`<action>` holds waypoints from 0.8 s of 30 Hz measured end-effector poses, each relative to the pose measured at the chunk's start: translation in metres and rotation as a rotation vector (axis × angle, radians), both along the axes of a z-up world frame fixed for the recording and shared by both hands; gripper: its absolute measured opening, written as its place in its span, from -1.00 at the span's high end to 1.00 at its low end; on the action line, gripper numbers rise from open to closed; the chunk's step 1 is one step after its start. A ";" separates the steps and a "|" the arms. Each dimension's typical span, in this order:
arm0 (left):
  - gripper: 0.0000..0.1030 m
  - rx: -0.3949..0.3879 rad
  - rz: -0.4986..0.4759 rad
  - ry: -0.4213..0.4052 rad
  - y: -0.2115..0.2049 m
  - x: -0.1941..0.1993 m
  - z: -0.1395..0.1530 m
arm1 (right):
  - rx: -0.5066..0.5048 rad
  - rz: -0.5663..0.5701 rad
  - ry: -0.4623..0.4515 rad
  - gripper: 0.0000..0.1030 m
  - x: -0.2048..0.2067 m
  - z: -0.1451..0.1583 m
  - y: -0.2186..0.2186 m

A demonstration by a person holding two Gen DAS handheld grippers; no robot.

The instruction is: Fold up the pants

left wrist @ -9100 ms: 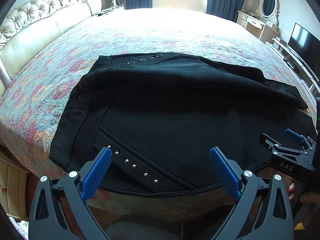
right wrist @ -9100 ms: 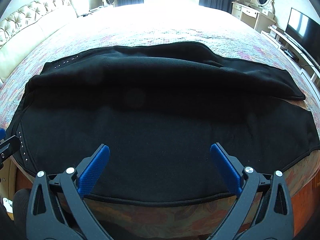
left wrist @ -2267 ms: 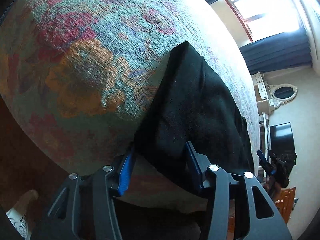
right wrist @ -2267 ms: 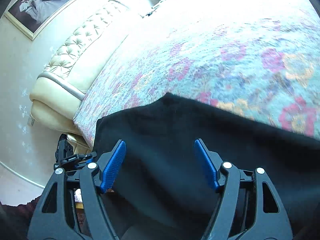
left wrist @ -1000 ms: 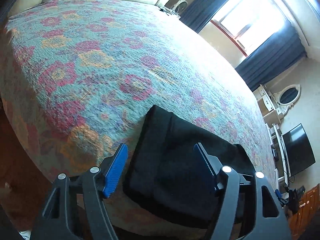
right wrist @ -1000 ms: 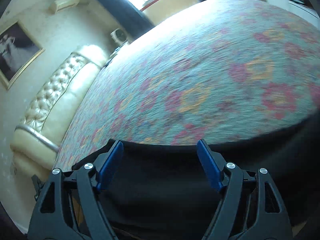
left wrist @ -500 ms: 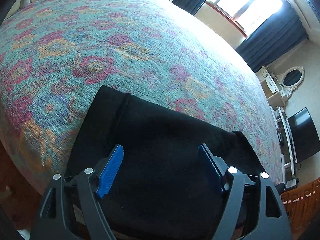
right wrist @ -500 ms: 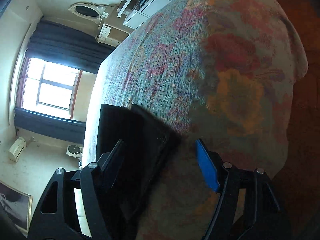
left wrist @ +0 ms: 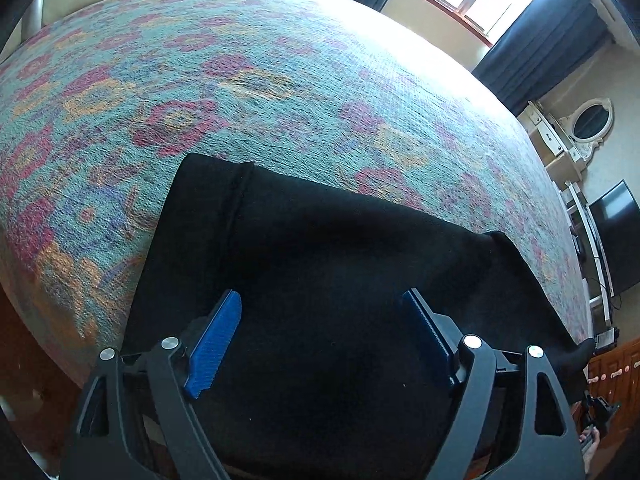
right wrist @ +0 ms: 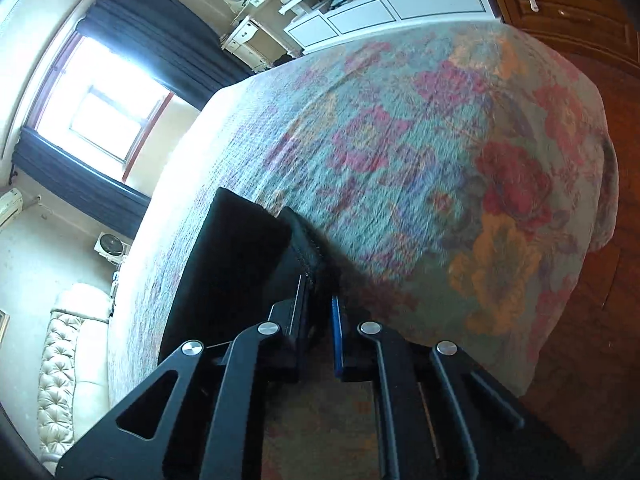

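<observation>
Floral weave in teal and pink covers the bed [left wrist: 280, 80], and my black pants [left wrist: 328, 280] lie folded into a compact block at its near edge. My worry is that edge: a one-sided pull could drag the stack off the bed or peel its layers apart. My left gripper [left wrist: 320, 336] hangs tilted down over the block's middle, its jaws having just spread wide with nothing pinched. My right gripper [right wrist: 318, 308], rolled on its side, has just clamped down on the block's end [right wrist: 304, 256], where a seam shows.
</observation>
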State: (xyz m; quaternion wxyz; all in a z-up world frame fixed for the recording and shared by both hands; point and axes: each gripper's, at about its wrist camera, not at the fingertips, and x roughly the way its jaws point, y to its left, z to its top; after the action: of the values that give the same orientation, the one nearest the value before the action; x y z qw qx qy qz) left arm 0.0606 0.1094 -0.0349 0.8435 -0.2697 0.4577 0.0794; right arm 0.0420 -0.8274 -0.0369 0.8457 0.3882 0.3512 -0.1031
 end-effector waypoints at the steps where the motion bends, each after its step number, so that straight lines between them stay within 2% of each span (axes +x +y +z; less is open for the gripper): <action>1: -0.58 0.002 -0.003 0.001 0.000 0.000 0.000 | 0.002 -0.004 0.025 0.83 0.001 -0.009 -0.002; 3: -0.58 0.005 -0.010 0.005 0.000 0.001 -0.001 | 0.037 -0.015 0.041 0.83 -0.004 -0.028 -0.007; 6: -0.58 0.006 -0.019 0.008 0.000 0.001 -0.002 | 0.124 -0.050 0.002 0.82 -0.013 -0.032 -0.018; 7: -0.58 0.007 -0.023 0.010 0.000 0.002 -0.003 | 0.144 -0.085 -0.003 0.73 -0.019 -0.030 -0.023; 9: -0.60 0.012 -0.031 0.015 -0.001 0.002 -0.004 | 0.111 -0.193 -0.005 0.63 -0.032 -0.016 -0.030; 10: -0.62 0.015 -0.034 0.017 -0.002 0.003 -0.004 | 0.108 -0.218 -0.033 0.52 -0.037 -0.008 -0.032; 12: -0.66 0.020 -0.038 0.020 -0.004 0.005 -0.004 | 0.179 -0.189 -0.101 0.47 -0.034 0.000 -0.029; 14: -0.66 0.024 -0.038 0.022 -0.005 0.006 -0.004 | 0.304 -0.118 -0.163 0.47 -0.017 0.000 -0.019; 16: -0.66 0.018 -0.037 0.020 -0.003 0.006 -0.005 | 0.364 -0.056 -0.161 0.47 0.004 -0.004 -0.003; 18: -0.66 0.002 -0.031 0.015 -0.001 0.004 -0.005 | 0.392 -0.022 -0.138 0.47 0.027 -0.011 0.010; 21: -0.66 -0.042 -0.012 0.001 0.004 0.002 -0.006 | 0.388 -0.035 -0.073 0.29 0.051 -0.025 0.020; 24: -0.67 -0.106 0.016 -0.015 0.013 0.000 -0.007 | 0.403 -0.080 -0.098 0.19 0.062 -0.029 0.020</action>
State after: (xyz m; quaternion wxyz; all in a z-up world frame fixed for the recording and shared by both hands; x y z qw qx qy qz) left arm 0.0608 0.1227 -0.0424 0.8307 -0.3181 0.4529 0.0598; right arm 0.1036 -0.8079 -0.0661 0.7623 0.5675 0.3077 -0.0454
